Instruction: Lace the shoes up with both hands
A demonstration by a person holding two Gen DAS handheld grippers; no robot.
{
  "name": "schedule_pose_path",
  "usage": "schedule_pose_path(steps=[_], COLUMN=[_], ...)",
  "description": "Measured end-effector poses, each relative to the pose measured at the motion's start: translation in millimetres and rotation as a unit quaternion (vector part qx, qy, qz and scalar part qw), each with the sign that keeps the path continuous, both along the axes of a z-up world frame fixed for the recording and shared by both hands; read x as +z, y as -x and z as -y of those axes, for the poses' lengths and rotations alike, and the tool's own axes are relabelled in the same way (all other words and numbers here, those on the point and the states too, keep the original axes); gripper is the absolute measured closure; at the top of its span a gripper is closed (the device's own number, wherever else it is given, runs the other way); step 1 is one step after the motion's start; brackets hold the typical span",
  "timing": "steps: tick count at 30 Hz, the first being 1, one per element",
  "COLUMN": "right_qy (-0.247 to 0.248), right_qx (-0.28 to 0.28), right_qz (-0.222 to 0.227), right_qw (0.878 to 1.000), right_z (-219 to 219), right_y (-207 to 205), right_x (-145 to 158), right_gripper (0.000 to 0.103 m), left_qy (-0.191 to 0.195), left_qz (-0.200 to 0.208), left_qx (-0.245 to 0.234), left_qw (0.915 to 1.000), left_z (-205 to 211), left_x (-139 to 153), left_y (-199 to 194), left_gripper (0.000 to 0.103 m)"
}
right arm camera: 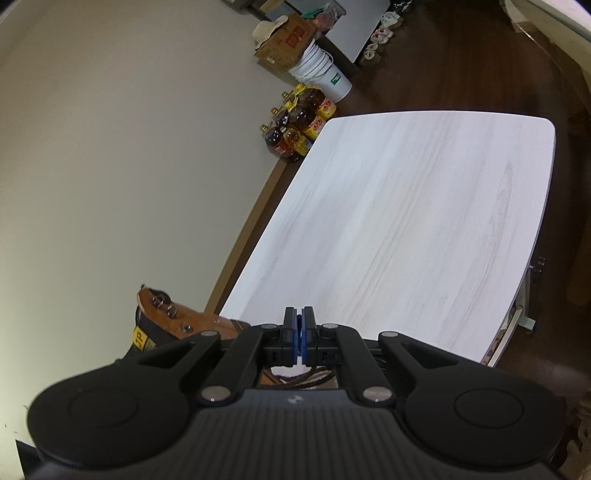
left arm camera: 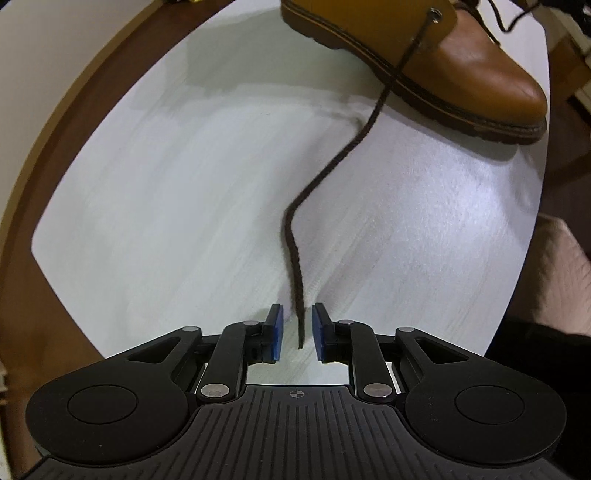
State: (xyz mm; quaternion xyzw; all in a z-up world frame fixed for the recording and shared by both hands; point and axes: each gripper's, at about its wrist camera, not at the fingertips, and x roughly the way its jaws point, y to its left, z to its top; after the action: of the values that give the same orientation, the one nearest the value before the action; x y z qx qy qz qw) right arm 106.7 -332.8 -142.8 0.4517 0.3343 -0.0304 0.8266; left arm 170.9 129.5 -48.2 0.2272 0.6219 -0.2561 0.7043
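The left gripper [left arm camera: 297, 326] points down at the pale wood-grain table [left arm camera: 166, 221]. Its two blue pads [left arm camera: 277, 332] stand apart, and the free end of a dark brown shoelace [left arm camera: 295, 251] lies in the gap between them without either pad touching it. Nothing is held there. From that gap the lace runs away over the tabletop, bends once, and climbs to a metal eyelet [left arm camera: 435, 14] on the side of a tan leather boot [left arm camera: 461, 59]. The boot stands at the far right of the table in this view, its rounded toe to the right and its dark lugged sole resting on the surface. More lace shows loose above the boot's top near the far edge. A bare part of the person's leg [left arm camera: 561, 273] shows at the right edge.

The right gripper [right arm camera: 299, 332] is raised above the table [right arm camera: 406, 221] and angled downward, its blue pads pressed together; whether a lace is pinched between them cannot be told, though dark lace strands show just beneath its body. The boot [right arm camera: 177, 325] appears low and left of it, collar uppermost, with a yellow tag on the tongue. On the floor past the table's far left corner stand bottles [right arm camera: 299, 125], a white bucket [right arm camera: 325, 77] and a cardboard box [right arm camera: 288, 44].
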Motion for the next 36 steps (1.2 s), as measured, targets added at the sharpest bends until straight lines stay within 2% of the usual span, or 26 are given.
schedule_pose_path(steps=[2, 6, 8, 11, 15, 18, 21, 24, 27, 31, 33, 36], right_qy=[0.001, 0.0, 0.0, 0.006, 0.023, 0.04, 0.055, 0.078, 0.098, 0.118, 0.127, 0.141], right_qx=[0.004, 0.005, 0.006, 0.008, 0.004, -0.013, -0.056, -0.106, -0.143, -0.187, -0.204, -0.226], right_qz=[-0.001, 0.003, 0.006, 0.014, 0.039, 0.062, 0.091, 0.126, 0.15, 0.164, 0.165, 0.167], right_qw=[1.0, 1.0, 1.0, 1.0, 0.999, 0.997, 0.993, 0.983, 0.973, 0.961, 0.956, 0.949], right_z=[-4.6, -7.4, -7.1, -3.2, 6.6, 13.9, 20.5, 16.2, 1.9, -18.9, -26.9, -34.1], right_y=[-5.7, -5.1, -2.7, 2.5, 8.7, 20.8, 49.6, 100.3, 147.1, 216.0, 245.3, 281.0], right_x=[-1.2, -1.4, 0.4, 8.3, 34.2, 56.2, 84.4, 116.2, 137.8, 166.3, 178.2, 193.0], right_gripper=[0.1, 0.1, 0.1, 0.1, 0.1, 0.1, 0.1, 0.1, 0.1, 0.1, 0.101, 0.101], left_qy=[0.003, -0.012, 0.0, 0.027, 0.032, 0.034, 0.049, 0.069, 0.096, 0.137, 0.175, 0.211], left_qz=[0.002, 0.012, 0.014, 0.025, 0.072, 0.123, 0.161, 0.194, 0.231, 0.228, 0.218, 0.216], left_qx=[0.0, -0.005, 0.009, 0.034, 0.05, 0.049, 0.031, 0.008, -0.009, -0.017, -0.027, -0.045], left_qw=[1.0, 0.9998, 0.9999, 0.9987, 0.9957, 0.9906, 0.9852, 0.9786, 0.9681, 0.9638, 0.9597, 0.9523], left_z=[1.9, 9.8, 8.7, 5.4, 0.1, -5.7, -12.2, -19.1, -37.0, -55.1, -57.4, -52.5], left_x=[-0.1, 0.8, 9.6, 38.3, 80.9, 117.6, 152.9, 175.9, 211.2, 245.5, 267.9, 290.2], left_y=[-0.2, 4.9, 8.9, 15.9, 20.5, 18.0, 19.7, 21.8, 36.7, 57.8, 72.1, 90.2], left_gripper=[0.099, 0.102, 0.102, 0.102, 0.102, 0.101, 0.101, 0.101, 0.101, 0.101, 0.102, 0.102])
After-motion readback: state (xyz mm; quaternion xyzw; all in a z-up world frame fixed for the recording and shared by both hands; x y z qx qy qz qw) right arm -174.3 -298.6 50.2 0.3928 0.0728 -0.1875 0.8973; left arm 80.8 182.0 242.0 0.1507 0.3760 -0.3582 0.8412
